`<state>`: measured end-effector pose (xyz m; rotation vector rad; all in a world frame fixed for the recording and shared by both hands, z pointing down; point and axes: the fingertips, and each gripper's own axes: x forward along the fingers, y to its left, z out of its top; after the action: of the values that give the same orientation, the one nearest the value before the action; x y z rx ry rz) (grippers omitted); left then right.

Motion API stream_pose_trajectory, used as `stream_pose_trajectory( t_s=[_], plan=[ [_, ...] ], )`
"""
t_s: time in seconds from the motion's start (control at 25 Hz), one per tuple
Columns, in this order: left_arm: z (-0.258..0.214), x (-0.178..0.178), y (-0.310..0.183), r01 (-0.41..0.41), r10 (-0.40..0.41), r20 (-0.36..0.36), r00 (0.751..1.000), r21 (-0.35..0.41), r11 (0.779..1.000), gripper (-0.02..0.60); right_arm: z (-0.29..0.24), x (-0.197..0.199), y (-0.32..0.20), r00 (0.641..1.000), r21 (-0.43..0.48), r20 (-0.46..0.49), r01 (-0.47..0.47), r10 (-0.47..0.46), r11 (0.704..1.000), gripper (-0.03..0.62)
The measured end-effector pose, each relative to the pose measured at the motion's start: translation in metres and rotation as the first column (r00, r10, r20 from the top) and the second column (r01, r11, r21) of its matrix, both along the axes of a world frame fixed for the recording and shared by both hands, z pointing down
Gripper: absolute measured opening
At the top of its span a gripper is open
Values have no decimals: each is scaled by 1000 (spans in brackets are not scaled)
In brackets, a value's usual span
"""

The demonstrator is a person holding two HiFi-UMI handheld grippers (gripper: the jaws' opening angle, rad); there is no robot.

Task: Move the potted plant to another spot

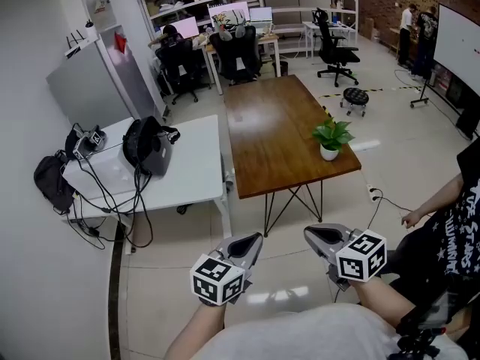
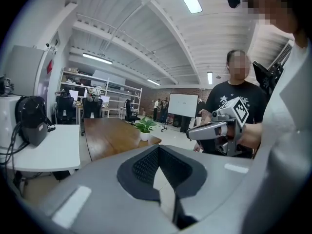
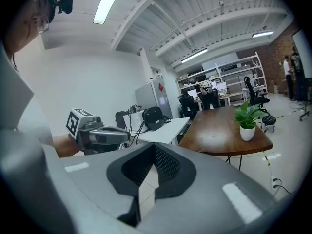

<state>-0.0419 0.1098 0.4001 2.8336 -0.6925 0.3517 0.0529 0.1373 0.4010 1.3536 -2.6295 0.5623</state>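
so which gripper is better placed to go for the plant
Right, probably: the potted plant stands at the right edge of the table, nearer the right gripper than the left gripper. Both are shut, empty, far off.

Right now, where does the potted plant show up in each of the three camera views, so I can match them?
Head view: potted plant right of centre, near the wooden table's near right corner.
Left gripper view: small, just left of centre, at the table's right edge.
Right gripper view: right side, mid height, at the table's right end.
Shared landmark: the wooden table it stands on, beside a white table.
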Motion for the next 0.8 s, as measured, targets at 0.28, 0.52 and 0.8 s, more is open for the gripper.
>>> stream_pose_trajectory(
  t_s=[0.28, 0.52, 0.8],
  plan=[
    [-5, 22, 13, -7, 7, 6, 1000, 5, 1000, -6, -8, 17, 7, 1000, 20, -13, 19, -19, 1000, 5],
    [-2, 29, 23, -6, 6, 15, 1000, 1, 1000, -6, 2, 20, 15, 999, 12, -27, 39, -39, 999, 5],
    [0, 21, 19, 46, -46, -3, 999, -2, 999, -6, 9, 8, 2, 993, 15, -48, 108, -107, 994, 5]
  ],
)
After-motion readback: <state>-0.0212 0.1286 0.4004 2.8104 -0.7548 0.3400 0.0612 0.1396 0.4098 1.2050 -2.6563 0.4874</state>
